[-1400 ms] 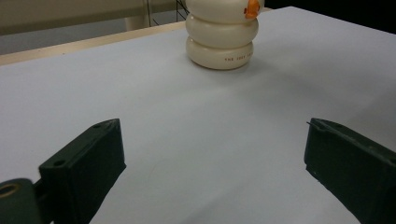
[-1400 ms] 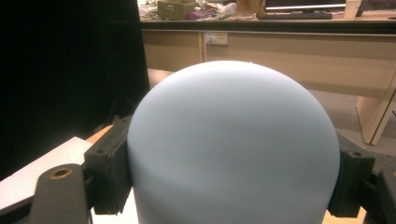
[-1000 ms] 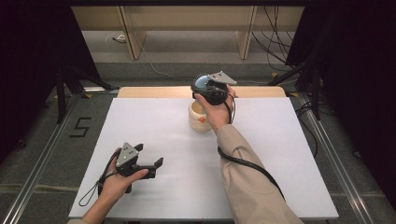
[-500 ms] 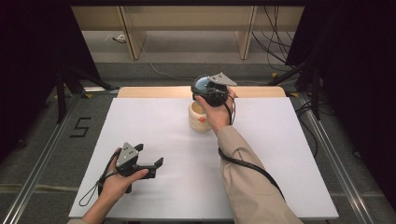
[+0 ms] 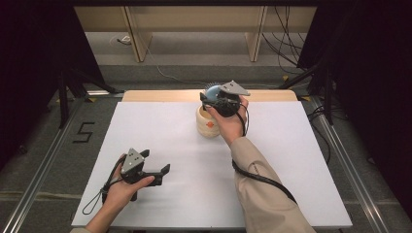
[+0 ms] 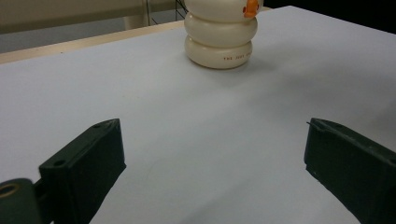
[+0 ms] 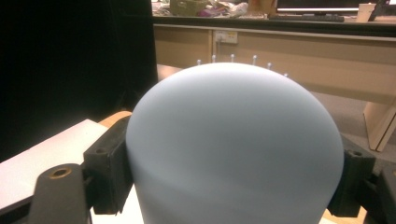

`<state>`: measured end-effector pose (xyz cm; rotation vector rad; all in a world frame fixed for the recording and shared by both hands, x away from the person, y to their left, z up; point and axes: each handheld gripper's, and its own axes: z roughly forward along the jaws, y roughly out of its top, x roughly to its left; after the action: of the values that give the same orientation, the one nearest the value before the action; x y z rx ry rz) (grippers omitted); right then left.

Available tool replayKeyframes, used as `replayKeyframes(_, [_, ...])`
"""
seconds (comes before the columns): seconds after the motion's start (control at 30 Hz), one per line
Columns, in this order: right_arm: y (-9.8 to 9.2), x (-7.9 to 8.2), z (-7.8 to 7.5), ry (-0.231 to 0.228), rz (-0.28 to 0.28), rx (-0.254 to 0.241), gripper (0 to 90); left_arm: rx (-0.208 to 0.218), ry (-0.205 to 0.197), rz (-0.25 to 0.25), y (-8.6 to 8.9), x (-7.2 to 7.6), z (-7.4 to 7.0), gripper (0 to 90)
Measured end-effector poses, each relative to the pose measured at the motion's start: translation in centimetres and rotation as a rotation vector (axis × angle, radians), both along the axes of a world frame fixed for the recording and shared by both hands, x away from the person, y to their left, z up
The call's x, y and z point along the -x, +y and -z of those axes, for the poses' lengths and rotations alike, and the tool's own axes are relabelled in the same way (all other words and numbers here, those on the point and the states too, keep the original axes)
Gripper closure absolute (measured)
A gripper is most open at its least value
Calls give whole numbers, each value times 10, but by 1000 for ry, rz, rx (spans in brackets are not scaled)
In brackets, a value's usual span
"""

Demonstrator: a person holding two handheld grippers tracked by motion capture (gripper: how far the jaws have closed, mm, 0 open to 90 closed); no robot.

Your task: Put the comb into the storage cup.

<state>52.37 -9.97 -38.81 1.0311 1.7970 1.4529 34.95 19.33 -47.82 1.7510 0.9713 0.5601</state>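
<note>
Pale blue domed brush (image 7: 233, 149) with white bristle tips, clamped above cream ribbed holder (image 5: 208, 124) standing upright near table's far edge.

This looks like a lab set up for recording, not a home or a shop. A white tabletop (image 5: 145, 121) stands inside a frame of metal rails (image 5: 43, 160) on a grey floor, with black curtains (image 5: 29, 58) hanging past its left and right edges and a number five (image 5: 83, 132) marked on the floor at the left. Beyond the far edge, loose cables (image 5: 286, 29) trail past plain wooden benches (image 5: 194, 19), and one wall carries a socket (image 7: 225, 36).
</note>
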Motion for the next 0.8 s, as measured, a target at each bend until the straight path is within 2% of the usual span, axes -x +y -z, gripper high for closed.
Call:
replayKeyframes(0.5, [-14,21,3,-18,-8,-14,204,-2,2,0,0,0,1,45])
replayKeyframes(0.8, [-16,20,2,-15,-19,-14,165,-3,2,-1,0,0,1,45])
